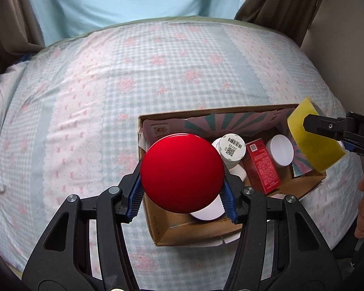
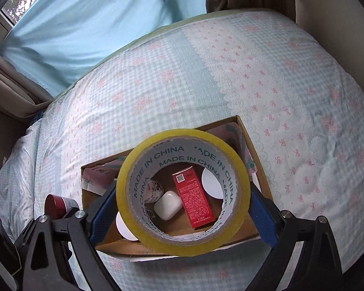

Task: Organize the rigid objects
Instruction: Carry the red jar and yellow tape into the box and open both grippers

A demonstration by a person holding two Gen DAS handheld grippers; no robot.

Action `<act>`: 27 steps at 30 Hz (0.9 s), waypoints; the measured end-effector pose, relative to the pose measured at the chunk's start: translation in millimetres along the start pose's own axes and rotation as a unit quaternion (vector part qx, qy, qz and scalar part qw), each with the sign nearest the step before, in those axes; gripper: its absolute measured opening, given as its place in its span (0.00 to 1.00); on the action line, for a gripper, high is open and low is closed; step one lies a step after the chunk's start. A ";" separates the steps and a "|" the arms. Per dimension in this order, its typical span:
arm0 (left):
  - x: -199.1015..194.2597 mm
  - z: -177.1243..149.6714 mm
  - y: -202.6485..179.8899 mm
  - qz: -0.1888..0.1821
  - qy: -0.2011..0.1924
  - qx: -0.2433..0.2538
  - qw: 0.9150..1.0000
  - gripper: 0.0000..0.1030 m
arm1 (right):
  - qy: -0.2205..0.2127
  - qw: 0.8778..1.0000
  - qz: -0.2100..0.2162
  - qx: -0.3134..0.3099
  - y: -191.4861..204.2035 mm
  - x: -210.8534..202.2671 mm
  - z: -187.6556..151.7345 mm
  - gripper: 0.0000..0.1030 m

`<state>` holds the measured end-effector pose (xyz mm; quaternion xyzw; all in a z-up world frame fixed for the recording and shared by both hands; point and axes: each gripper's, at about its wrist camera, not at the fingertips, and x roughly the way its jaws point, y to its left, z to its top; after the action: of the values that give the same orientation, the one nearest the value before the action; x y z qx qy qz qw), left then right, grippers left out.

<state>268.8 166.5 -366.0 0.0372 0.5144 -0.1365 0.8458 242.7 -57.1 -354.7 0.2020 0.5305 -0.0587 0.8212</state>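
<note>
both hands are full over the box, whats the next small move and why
Probably lower the left gripper a little and open its fingers, dropping the red-lidded jar into the cardboard box. It already hangs over the box's near left end, while the right gripper holds the tape roll above the crowded middle.

My left gripper [image 1: 182, 191] has matt black plastic arms and ribbed blue pads [image 1: 135, 198]. They press a red lid [image 1: 182, 172], very glossy and smooth. The tape roll [image 2: 183, 191] looks like shiny yellowish plastic film. The box [image 1: 194, 236] is brown matt cardboard. The bedcover [image 1: 85, 101] is soft, matt cloth.
</note>
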 end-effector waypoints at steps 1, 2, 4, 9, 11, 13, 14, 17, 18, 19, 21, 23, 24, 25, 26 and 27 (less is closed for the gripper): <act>8.6 -1.4 0.3 -0.002 0.005 0.003 1.000 0.49 | 0.003 1.000 0.000 0.003 -0.3 7.6 -0.9 0.92; 17.5 -2.8 0.0 -0.003 0.010 0.003 1.000 0.49 | 0.004 1.000 -0.002 0.004 -0.4 15.1 -2.0 0.92; 34.6 -4.1 -1.8 -0.011 0.020 0.001 1.000 0.49 | 0.008 1.000 -0.012 0.003 -0.7 30.4 -4.1 0.92; 55.5 -4.1 -9.1 -0.021 0.026 0.021 0.999 0.49 | 0.019 0.999 -0.024 0.030 -9.5 55.4 -4.2 0.92; 61.4 -2.7 -11.2 -0.020 0.034 0.028 0.999 0.49 | 0.020 0.999 -0.027 0.033 -10.7 59.9 -2.4 0.92; 67.2 -1.6 -16.2 -0.024 0.047 0.042 0.998 0.49 | 0.025 0.999 -0.032 0.027 -9.7 64.7 0.6 0.92; 68.1 -1.5 -18.1 -0.025 0.048 0.046 0.997 0.49 | 0.029 0.999 -0.036 0.024 -8.4 67.0 1.7 0.93; 67.3 -0.8 -19.9 -0.020 0.055 0.045 0.997 0.50 | 0.036 0.998 -0.034 0.032 -6.5 70.7 5.1 0.93; 67.5 -0.1 -19.5 -0.021 0.061 0.040 0.997 0.57 | 0.039 0.998 -0.035 0.034 -5.7 71.3 6.4 0.93; 65.5 0.9 -19.2 -0.027 0.060 0.035 0.997 0.69 | 0.043 0.998 -0.038 0.034 -5.1 72.1 7.6 0.93; 57.0 2.4 -19.6 -0.032 0.047 0.033 0.998 1.00 | 0.058 0.997 -0.042 0.029 -4.1 75.2 8.6 0.93; 50.2 2.6 -20.4 -0.031 0.042 0.037 0.998 1.00 | 0.059 0.997 -0.036 0.020 -4.4 73.9 7.7 1.00; 48.4 1.8 -20.8 -0.027 0.043 0.039 0.998 1.00 | 0.038 0.999 -0.029 0.017 -4.4 68.0 7.5 1.00; 45.6 0.6 -21.0 -0.020 0.041 0.040 0.998 1.00 | 0.017 0.999 -0.028 0.011 -3.9 60.8 8.0 1.00; 43.8 -0.9 -21.3 -0.017 0.040 0.041 0.998 1.00 | 0.004 1.000 -0.031 0.003 -2.3 55.1 8.7 1.00; 41.1 -2.3 -20.7 -0.016 0.040 0.039 0.998 1.00 | 0.000 0.999 -0.032 -0.008 -0.2 51.6 9.8 1.00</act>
<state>279.0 139.2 -401.7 0.0678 0.5424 -0.1681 0.8203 273.1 -55.1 -397.5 0.1783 0.5372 -0.0807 0.8205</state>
